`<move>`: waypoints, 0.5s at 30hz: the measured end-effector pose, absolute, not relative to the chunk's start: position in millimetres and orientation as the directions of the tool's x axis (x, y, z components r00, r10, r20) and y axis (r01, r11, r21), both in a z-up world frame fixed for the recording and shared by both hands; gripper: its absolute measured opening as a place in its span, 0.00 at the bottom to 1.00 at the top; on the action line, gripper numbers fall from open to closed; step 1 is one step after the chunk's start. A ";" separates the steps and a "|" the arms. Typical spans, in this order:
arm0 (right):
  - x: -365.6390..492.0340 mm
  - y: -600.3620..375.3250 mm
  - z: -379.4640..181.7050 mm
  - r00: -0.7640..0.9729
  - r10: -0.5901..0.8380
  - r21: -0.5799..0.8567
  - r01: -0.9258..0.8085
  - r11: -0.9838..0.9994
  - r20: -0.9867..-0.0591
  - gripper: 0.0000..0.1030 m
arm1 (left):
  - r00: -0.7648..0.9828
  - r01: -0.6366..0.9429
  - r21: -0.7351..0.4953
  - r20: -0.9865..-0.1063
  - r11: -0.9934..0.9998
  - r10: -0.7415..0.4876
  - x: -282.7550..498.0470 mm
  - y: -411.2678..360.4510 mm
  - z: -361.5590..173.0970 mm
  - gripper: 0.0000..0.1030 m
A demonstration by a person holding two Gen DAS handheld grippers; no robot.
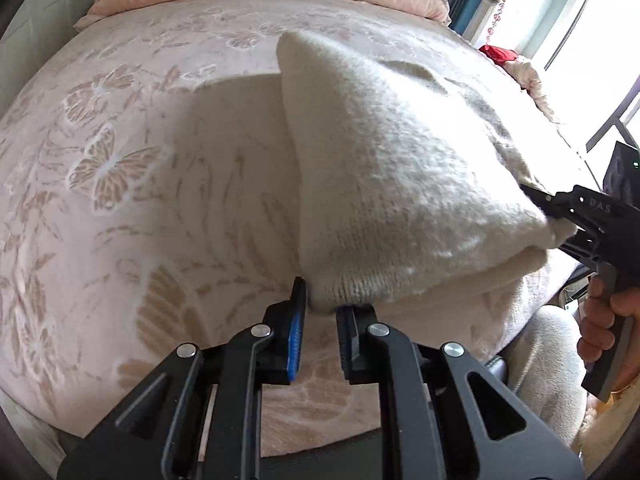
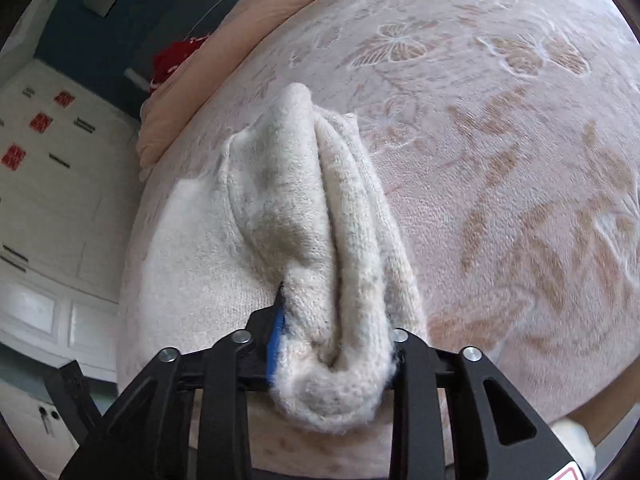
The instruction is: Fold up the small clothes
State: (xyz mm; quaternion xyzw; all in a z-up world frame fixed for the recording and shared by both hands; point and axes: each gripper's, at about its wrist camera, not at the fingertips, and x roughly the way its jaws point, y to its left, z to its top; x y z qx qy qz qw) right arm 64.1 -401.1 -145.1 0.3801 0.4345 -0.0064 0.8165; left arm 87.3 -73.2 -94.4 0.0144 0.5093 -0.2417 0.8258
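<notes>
Fingers of the left gripper (image 1: 320, 312) pinch the near corner of the cream knitted garment (image 1: 400, 184), and the right gripper (image 2: 336, 344) clamps a bunched corner of it. Lifted between them, the garment hangs over the pink butterfly-patterned bed (image 1: 120, 168), its far end resting there.

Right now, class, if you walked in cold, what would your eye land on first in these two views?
A cream knitted garment fills the middle, stretched and lifted off the pink butterfly-patterned bedspread. The left tool pinches its near corner, and the right tool is clamped on a thick bunch of the knit. A red item lies near the window at the bed's far edge.
</notes>
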 end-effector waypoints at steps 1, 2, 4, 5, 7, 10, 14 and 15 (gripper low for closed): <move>63.7 -399.3 -141.6 0.615 0.306 0.592 0.335 0.733 -0.727 0.27 | 0.371 0.420 -0.225 -0.842 0.879 -0.393 84.6 -72.7 -88.3 0.15; 62.1 -397.2 -136.1 0.608 0.295 0.570 0.324 0.755 -0.737 0.33 | 0.378 0.423 -0.241 -0.829 0.874 -0.411 81.2 -71.0 -78.3 0.15; 52.8 -396.2 -128.0 0.617 0.286 0.566 0.322 0.759 -0.734 0.42 | 0.391 0.424 -0.277 -0.803 0.862 -0.450 77.1 -67.5 -60.4 0.16; 46.1 -395.9 -124.8 0.626 0.277 0.568 0.328 0.755 -0.729 0.47 | 0.391 0.426 -0.298 -0.791 0.854 -0.472 75.7 -67.0 -50.0 0.20; 33.7 -397.5 -121.4 0.647 0.276 0.589 0.332 0.737 -0.710 0.48 | 0.411 0.426 -0.322 -0.763 0.845 -0.498 75.0 -67.2 -35.6 0.54; 36.2 -397.3 -124.2 0.651 0.333 0.652 0.335 0.681 -0.682 0.48 | 0.449 0.400 -0.380 -0.712 0.834 -0.540 80.2 -70.1 -18.6 0.75; 49.8 -389.9 -124.8 0.639 0.338 0.649 0.343 0.679 -0.691 0.35 | 0.424 0.380 -0.363 -0.749 0.851 -0.509 106.1 -97.3 -30.1 0.75; 53.8 -387.3 -122.2 0.636 0.321 0.631 0.345 0.695 -0.702 0.23 | 0.413 0.377 -0.347 -0.767 0.859 -0.491 112.2 -103.5 -35.1 0.70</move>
